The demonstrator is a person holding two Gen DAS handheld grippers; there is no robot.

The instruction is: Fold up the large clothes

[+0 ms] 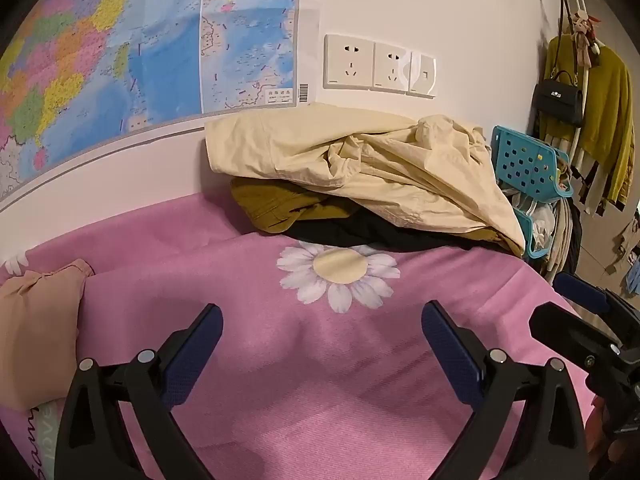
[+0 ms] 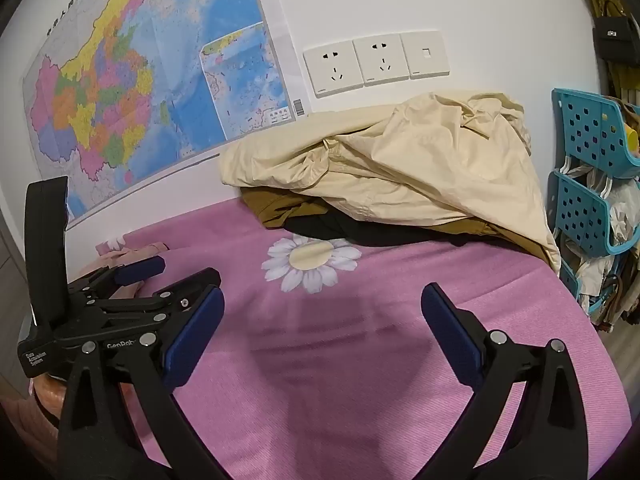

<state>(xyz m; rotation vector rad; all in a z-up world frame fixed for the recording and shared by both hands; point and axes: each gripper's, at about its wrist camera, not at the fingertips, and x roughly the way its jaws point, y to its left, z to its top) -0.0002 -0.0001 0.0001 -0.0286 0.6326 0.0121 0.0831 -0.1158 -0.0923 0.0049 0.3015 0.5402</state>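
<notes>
A cream garment (image 1: 360,160) lies crumpled on top of an olive one (image 1: 276,208) and a black one (image 1: 360,232), piled against the wall at the far side of the pink daisy bedspread (image 1: 320,380). The pile also shows in the right wrist view (image 2: 400,176). My left gripper (image 1: 322,320) is open and empty, low over the bedspread, well short of the pile. My right gripper (image 2: 322,308) is open and empty, beside it on the right. A folded peach garment (image 1: 36,340) lies at the left.
A map (image 1: 120,60) and wall sockets (image 1: 380,66) are on the wall behind the pile. Blue plastic baskets (image 2: 592,184) stand past the bed's right edge. A rack with a yellow sweater and black handbag (image 1: 560,100) stands at the far right.
</notes>
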